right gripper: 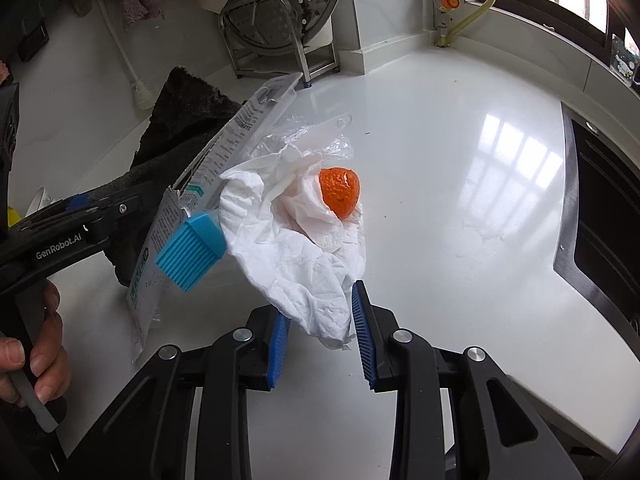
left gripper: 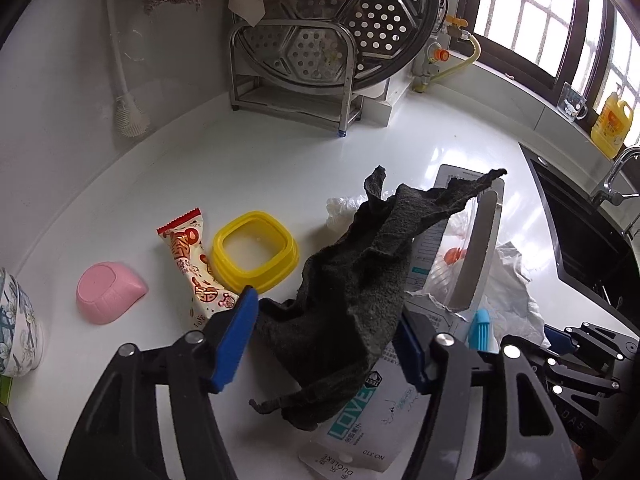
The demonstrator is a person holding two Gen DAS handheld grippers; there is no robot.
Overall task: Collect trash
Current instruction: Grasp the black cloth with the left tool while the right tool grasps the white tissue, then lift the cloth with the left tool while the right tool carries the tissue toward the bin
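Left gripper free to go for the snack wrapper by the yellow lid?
Probably not yet. The left gripper has the dark cloth between its fingers. The snack wrapper lies uncovered just left of them, beside the yellow lid.

Pink bowl (left gripper: 108,298), yellow ring-shaped lid (left gripper: 256,254), steamer rack (left gripper: 320,52), sink (left gripper: 588,236).

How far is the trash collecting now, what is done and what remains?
Nothing looks collected yet. In hand: the right gripper pinches the crumpled tissue bearing an orange peel; the left gripper has the dark cloth between its fingers. Left: the snack wrapper and plastic package.
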